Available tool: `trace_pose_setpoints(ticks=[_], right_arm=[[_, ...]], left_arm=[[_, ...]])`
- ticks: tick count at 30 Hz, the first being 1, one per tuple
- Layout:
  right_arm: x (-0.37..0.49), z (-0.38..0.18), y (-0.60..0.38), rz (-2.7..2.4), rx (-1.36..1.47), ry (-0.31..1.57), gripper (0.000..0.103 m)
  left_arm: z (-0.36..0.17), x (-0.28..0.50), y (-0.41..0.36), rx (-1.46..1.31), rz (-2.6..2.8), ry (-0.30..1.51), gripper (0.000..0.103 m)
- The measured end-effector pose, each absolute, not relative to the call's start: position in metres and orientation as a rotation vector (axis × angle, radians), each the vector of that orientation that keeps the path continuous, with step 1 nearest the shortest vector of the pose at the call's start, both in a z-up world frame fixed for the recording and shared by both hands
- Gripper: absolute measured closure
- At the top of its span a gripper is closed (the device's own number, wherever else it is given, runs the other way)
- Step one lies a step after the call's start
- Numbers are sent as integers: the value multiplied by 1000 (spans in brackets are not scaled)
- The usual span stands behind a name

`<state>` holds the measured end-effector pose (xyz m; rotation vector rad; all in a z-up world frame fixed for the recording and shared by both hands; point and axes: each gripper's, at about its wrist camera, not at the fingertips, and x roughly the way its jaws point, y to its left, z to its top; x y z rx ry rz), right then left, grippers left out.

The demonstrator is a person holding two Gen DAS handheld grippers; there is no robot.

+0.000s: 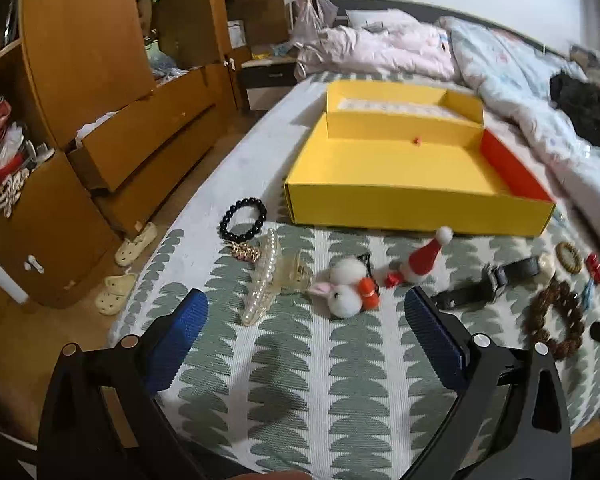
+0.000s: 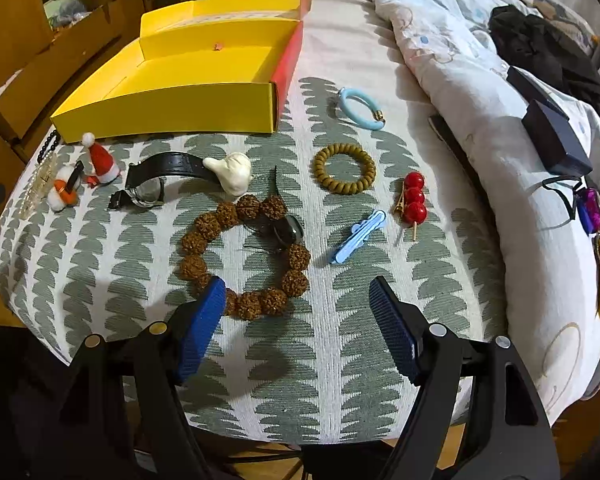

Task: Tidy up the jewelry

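Left tongs (image 1: 306, 308) spread wide, empty, above the green-and-white patterned bed cover (image 1: 300, 380); clear pearl-edged hair claw (image 1: 266, 280) and white pompom bunny clip (image 1: 346, 290) just beyond. Right tongs (image 2: 298, 300) open, empty, left pad over the rim of a brown knobbly seed-bead bracelet (image 2: 244, 256). Farther back, open yellow cardboard box (image 2: 172, 108), empty.
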<state>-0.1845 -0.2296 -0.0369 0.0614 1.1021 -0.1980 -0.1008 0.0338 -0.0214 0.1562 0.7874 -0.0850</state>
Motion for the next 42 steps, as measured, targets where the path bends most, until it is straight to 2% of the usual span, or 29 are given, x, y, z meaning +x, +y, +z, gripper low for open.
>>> trace_pose_setpoints(ticks=[12,42], right_arm=[[-185,-38,-223,-171,40,1102,19],[-188,-38,-232,-205,47,1119,18]], left_arm=[[-22,-97,34,156,-75,783,6],[-22,-100,31,145,-80,789,6]])
